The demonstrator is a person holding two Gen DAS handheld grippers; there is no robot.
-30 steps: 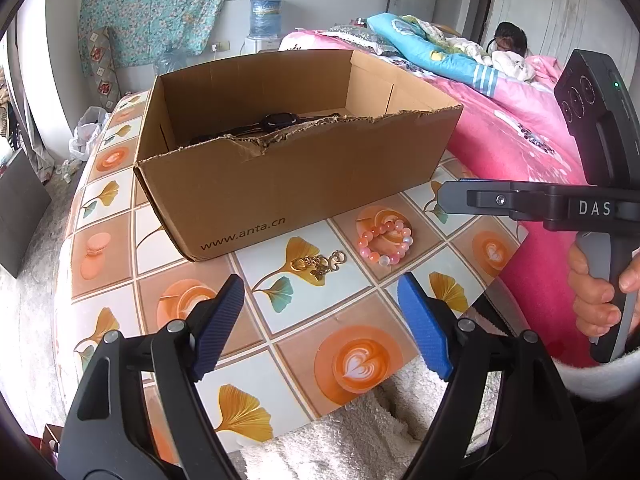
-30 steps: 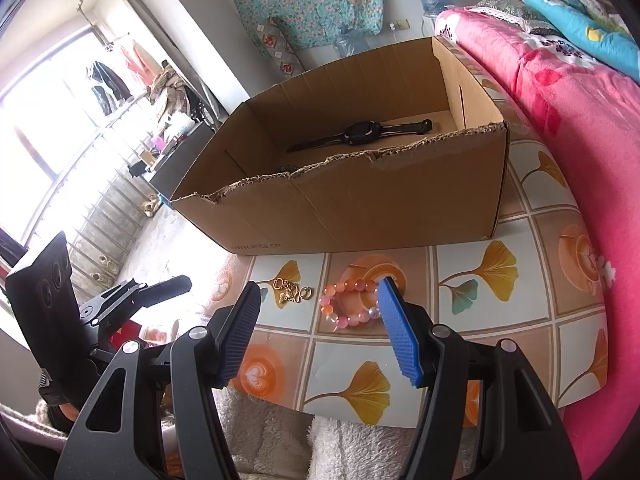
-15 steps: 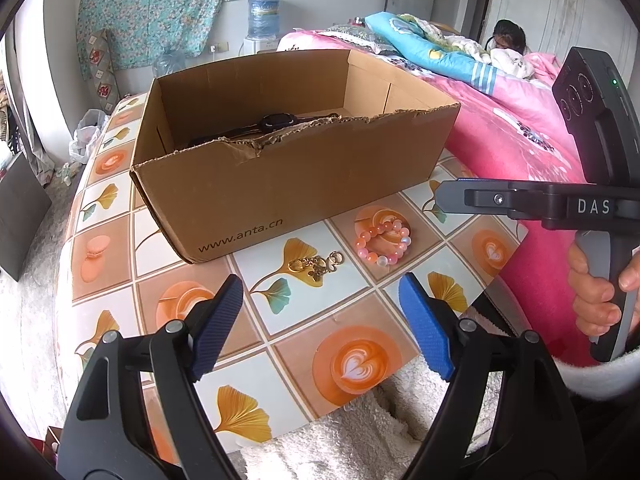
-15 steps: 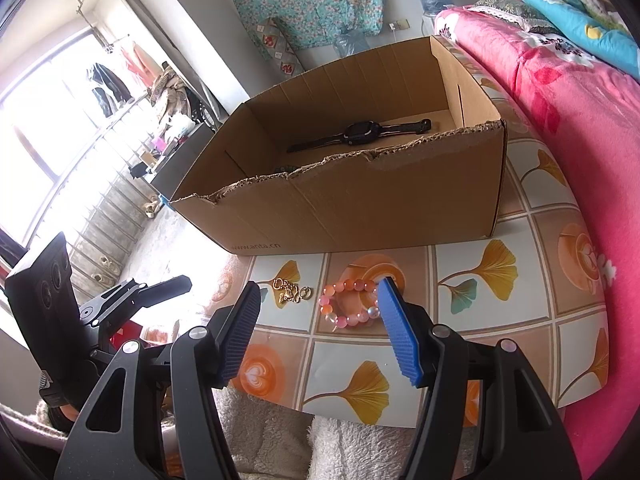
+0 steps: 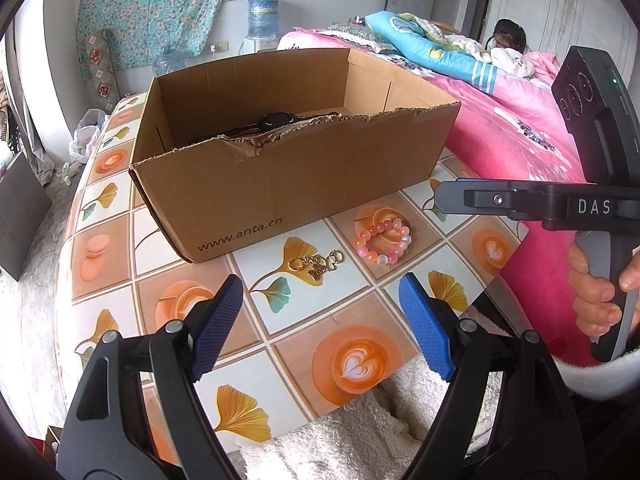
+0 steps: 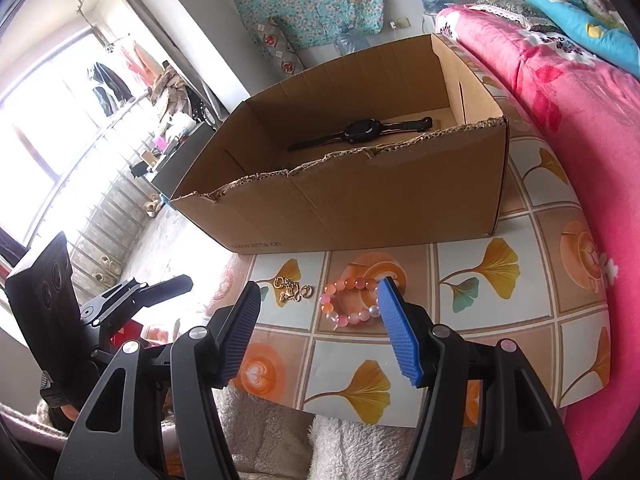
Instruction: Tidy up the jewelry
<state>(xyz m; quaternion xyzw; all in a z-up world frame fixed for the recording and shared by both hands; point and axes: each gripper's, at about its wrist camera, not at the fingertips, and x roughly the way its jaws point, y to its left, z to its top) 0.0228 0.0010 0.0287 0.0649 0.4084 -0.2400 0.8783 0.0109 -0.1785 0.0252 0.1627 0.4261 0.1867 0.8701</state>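
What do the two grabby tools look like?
Each tool has black plastic arms with silver bolts and two ridged blue pads: the left tool, the right tool. Seen side-on, the right one shows white "DAS" lettering, a grey handle and a green light. The right hand wears a fluffy white sleeve.

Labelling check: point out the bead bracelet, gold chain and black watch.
bead bracelet [image 5: 383, 239], left wrist view, on its near beads.
gold chain [image 5: 316, 262], left wrist view, on its middle links.
black watch [image 6: 362, 129], right wrist view, on its face, inside the box.
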